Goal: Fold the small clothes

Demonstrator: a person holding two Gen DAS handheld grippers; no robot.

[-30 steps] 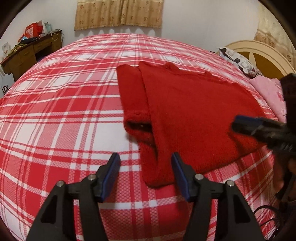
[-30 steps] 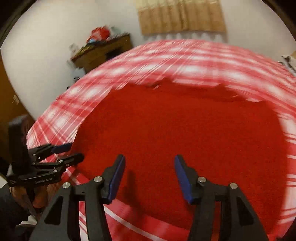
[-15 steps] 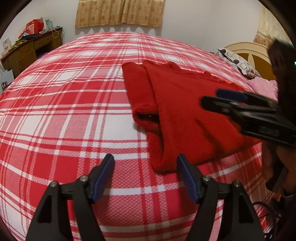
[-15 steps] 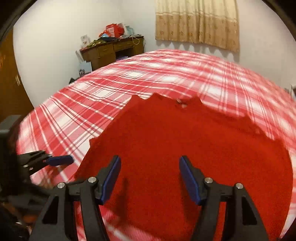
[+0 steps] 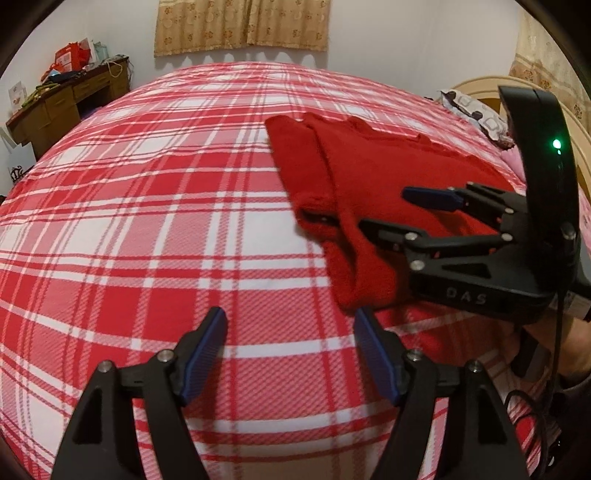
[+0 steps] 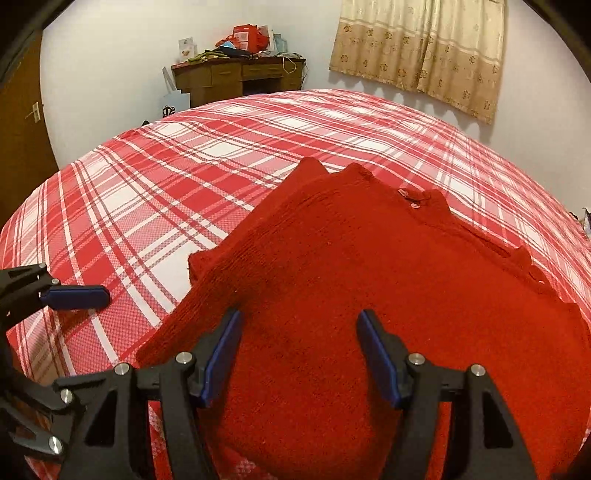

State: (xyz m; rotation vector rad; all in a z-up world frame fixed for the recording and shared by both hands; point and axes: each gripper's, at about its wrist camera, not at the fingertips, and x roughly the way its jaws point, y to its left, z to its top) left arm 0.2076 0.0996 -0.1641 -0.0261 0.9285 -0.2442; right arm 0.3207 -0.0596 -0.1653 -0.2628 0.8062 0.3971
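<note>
A red knit sweater (image 5: 369, 177) lies flat on the red and white plaid bedspread (image 5: 147, 221), one sleeve folded in along its left edge. My left gripper (image 5: 291, 343) is open over bare bedspread, with the sweater's near corner just past its right fingertip. My right gripper (image 6: 299, 350) is open low over the sweater (image 6: 369, 277), nothing pinched between its blue pads. In the left wrist view the right gripper (image 5: 402, 214) reaches in from the right above the sweater's near half. The left gripper's blue fingertip (image 6: 74, 295) shows at the left edge of the right wrist view.
A cluttered wooden desk (image 6: 236, 74) stands by the far wall beside a brown door (image 6: 22, 129). A beige curtain (image 5: 243, 22) hangs behind the bed. A headboard (image 5: 476, 88), a patterned pillow (image 5: 472, 110) and pink cloth (image 5: 513, 162) are at the right.
Both grippers' jaws have spread wider. The left gripper slid off the sweater's corner, which had been between its fingers. The right gripper swept left across the sweater and rolled.
</note>
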